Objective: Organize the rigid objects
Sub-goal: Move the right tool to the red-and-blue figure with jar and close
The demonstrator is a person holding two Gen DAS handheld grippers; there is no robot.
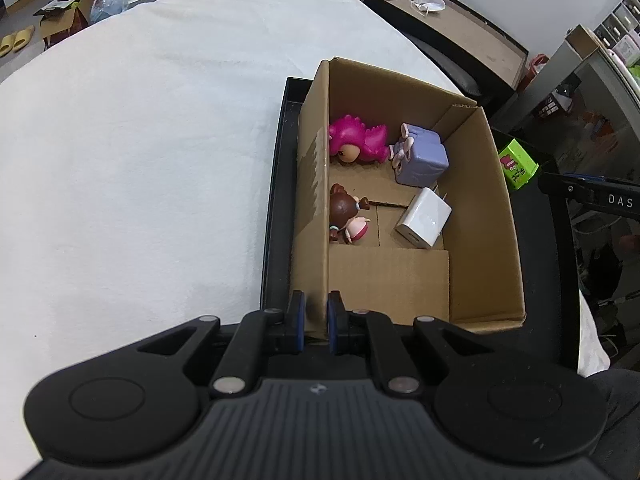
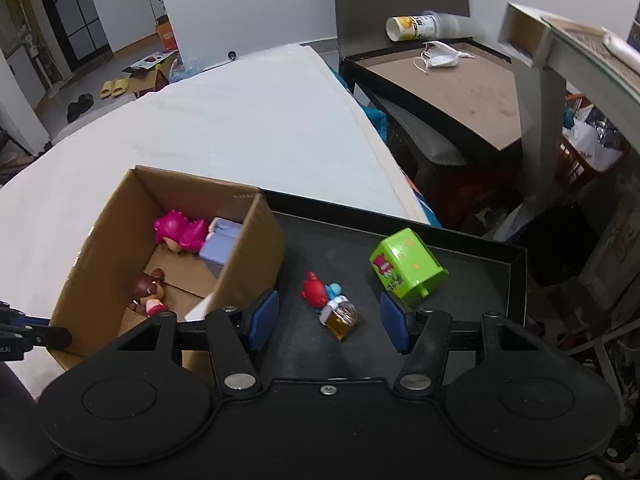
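Observation:
An open cardboard box (image 1: 476, 208) stands at the left end of a black tray (image 2: 480, 248). Inside lie a pink figurine (image 1: 358, 142), a purple cube toy (image 1: 420, 156), a brown-haired doll (image 1: 346, 214) and a white charger (image 1: 424, 218). My left gripper (image 1: 316, 314) is shut on the box's near left wall. My right gripper (image 2: 329, 306) hovers open above the tray, to the right of the box. A red-and-blue figurine (image 2: 320, 292) with a small amber bottle (image 2: 342, 320) lies on the tray in line with its gap, untouched. A green toy box (image 2: 404, 266) lies tilted further right.
The tray rests on a white cloth-covered surface (image 1: 140, 140) stretching left and back. Behind to the right, a black side table (image 2: 472, 92) holds a face mask (image 2: 440, 58) and a tipped cup (image 2: 416, 26). Cluttered shelves and baskets fill the right side.

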